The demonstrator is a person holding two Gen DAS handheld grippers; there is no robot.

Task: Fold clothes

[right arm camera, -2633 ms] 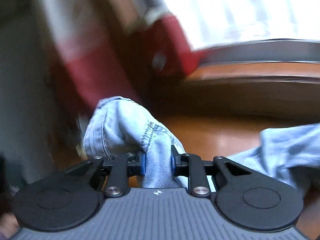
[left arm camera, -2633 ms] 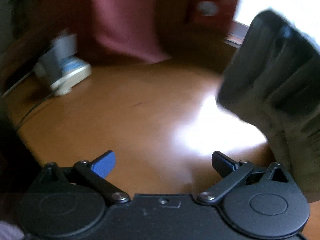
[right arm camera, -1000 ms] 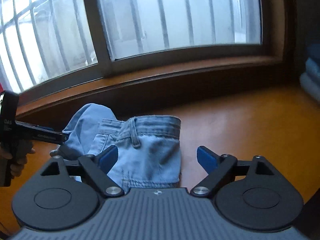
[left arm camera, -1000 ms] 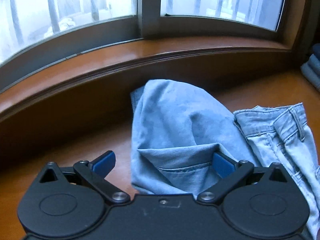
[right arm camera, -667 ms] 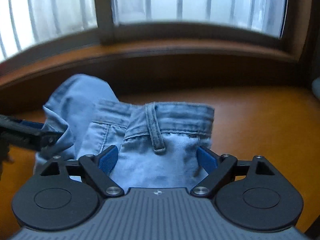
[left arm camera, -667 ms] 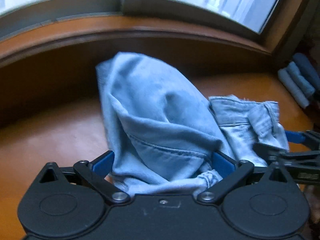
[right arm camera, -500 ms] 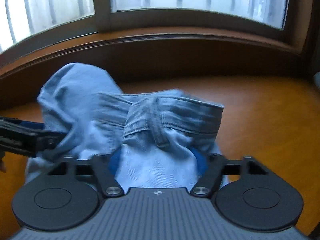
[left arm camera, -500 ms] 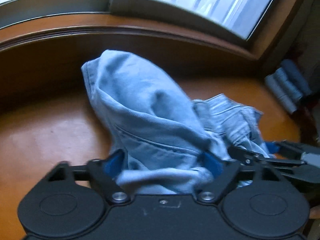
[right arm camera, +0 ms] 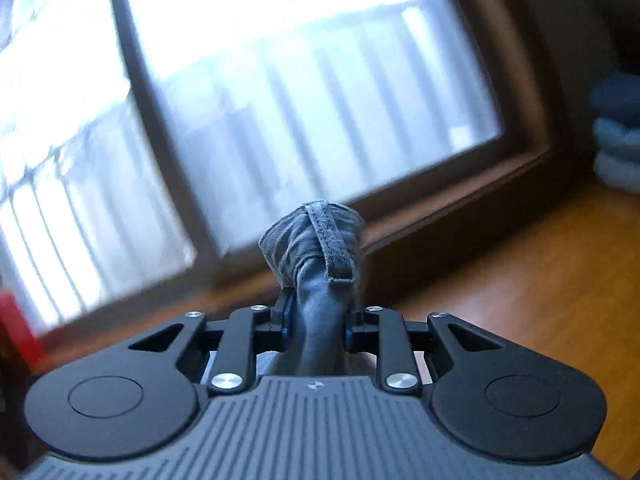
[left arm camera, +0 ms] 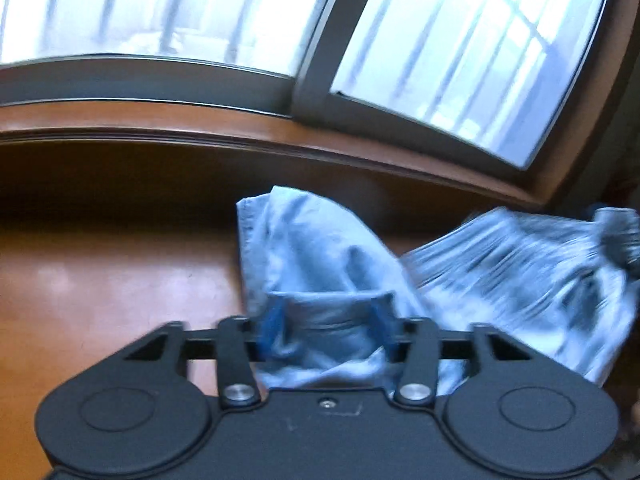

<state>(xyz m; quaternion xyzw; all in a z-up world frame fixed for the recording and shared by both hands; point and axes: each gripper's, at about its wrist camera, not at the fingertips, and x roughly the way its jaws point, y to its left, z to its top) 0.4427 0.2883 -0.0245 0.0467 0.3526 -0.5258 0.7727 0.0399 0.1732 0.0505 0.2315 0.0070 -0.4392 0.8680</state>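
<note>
A pair of light blue jeans (left arm camera: 316,264) hangs bunched between both grippers above a wooden table (left arm camera: 100,288). My left gripper (left arm camera: 326,330) is shut on a fold of the denim near a seam. In the right wrist view, my right gripper (right arm camera: 318,322) is shut on the waistband of the jeans (right arm camera: 316,240), with a belt loop (right arm camera: 332,240) sticking up past the fingertips. Off to the right in the left wrist view, the other part of the jeans (left arm camera: 532,280) is blurred and stretched sideways.
A barred window (left arm camera: 440,60) with a wooden sill (left arm camera: 240,132) runs along the far side. A stack of folded blue clothes (right arm camera: 618,132) sits at the right of the table (right arm camera: 540,280). Something red (right arm camera: 14,328) stands at the far left.
Both grippers have shut on the jeans and lifted them off the table. The right gripper has tilted up toward the window, and the denim is pulled out sideways between the two.
</note>
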